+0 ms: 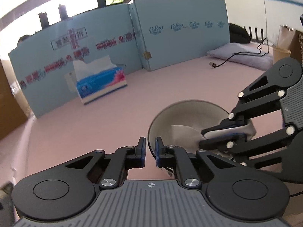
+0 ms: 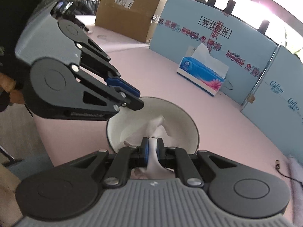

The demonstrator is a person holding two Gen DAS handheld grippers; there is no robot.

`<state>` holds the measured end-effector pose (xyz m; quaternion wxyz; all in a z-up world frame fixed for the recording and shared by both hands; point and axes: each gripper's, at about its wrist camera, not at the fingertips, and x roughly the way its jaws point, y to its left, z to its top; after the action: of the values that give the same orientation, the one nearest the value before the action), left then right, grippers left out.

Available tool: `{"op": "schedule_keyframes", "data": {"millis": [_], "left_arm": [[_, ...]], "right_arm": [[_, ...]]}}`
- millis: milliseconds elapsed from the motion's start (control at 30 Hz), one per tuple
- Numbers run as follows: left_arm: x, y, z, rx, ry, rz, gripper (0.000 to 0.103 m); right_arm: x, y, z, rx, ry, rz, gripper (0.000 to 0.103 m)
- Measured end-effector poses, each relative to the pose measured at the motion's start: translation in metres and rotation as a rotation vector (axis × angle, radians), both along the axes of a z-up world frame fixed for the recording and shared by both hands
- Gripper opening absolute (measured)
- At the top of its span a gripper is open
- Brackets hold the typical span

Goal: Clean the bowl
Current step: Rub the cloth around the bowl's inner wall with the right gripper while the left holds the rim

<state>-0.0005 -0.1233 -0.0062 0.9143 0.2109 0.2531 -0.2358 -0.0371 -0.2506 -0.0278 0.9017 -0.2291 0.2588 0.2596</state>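
A white bowl (image 1: 181, 117) with a dark rim stands on the pink tabletop (image 1: 94, 132). My left gripper (image 1: 150, 149) is shut on the near-left rim of the bowl, one pad inside the wall and one outside. In the right wrist view it reaches in from the left, its tips (image 2: 141, 99) at the bowl (image 2: 176, 117) edge. My right gripper (image 2: 152, 145) is shut on a crumpled white tissue (image 2: 159, 126) that hangs down inside the bowl. In the left wrist view the right gripper (image 1: 203, 137) comes in over the bowl's right side.
A blue tissue box (image 1: 100, 83) (image 2: 200, 75) with a sheet sticking out stands farther back. Light blue cardboard panels (image 1: 180, 37) wall off the rear. A black cable (image 1: 223, 62) and a pale pillow (image 1: 240, 54) lie at the far right. A brown carton (image 2: 128, 11) stands far left.
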Motion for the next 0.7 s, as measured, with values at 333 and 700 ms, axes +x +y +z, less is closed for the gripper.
{"op": "schedule_keyframes", "data": {"millis": [333, 700], "left_arm": [[-0.003, 0.001, 0.007, -0.023, 0.007, 0.003, 0.024], [-0.011, -0.002, -0.002, -0.060, 0.057, 0.011, 0.017]], "right_arm": [[0.000, 0.001, -0.003, 0.052, 0.092, 0.028, 0.008], [-0.008, 0.002, -0.010, 0.057, 0.095, 0.013, 0.008]]}}
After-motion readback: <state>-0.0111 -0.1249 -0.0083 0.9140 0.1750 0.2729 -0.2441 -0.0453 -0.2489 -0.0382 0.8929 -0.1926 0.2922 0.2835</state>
